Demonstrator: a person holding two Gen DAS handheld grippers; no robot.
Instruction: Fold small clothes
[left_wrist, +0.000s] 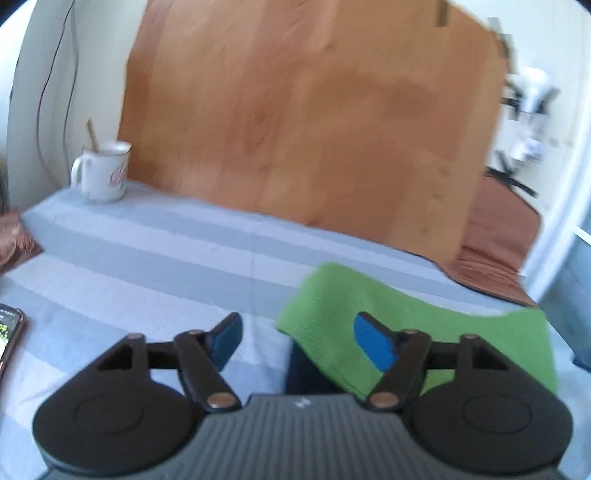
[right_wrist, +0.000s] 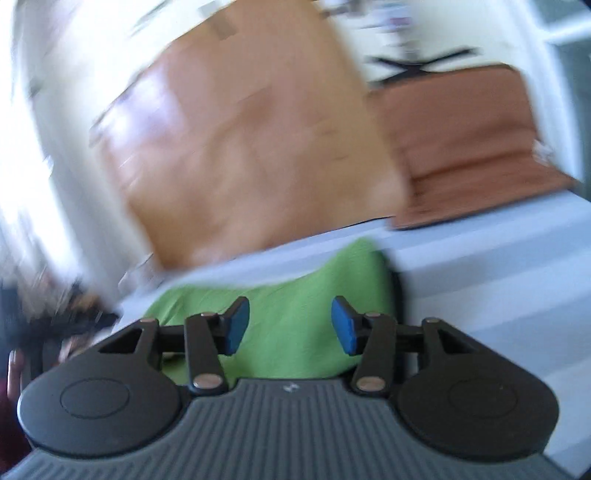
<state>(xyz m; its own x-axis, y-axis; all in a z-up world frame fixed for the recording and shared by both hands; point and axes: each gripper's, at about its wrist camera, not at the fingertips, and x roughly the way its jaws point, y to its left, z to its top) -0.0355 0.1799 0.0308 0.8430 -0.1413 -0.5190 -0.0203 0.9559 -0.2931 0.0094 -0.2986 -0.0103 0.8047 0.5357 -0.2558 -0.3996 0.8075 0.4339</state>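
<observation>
A small green cloth (left_wrist: 369, 306) lies folded on the blue-and-grey striped sheet (left_wrist: 147, 251). My left gripper (left_wrist: 295, 339) is open above the cloth's left edge, its right finger over the green fabric and its left finger over bare sheet. In the right wrist view the green cloth (right_wrist: 295, 295) lies directly under my right gripper (right_wrist: 290, 325), which is open and empty, both blue pads over the fabric. The right view is blurred by motion.
A white mug (left_wrist: 103, 173) with a stick in it stands at the back left. A phone (left_wrist: 9, 332) lies at the left edge. A wooden board (left_wrist: 314, 110) stands behind the surface. A brown cloth (left_wrist: 495, 251) lies at the back right.
</observation>
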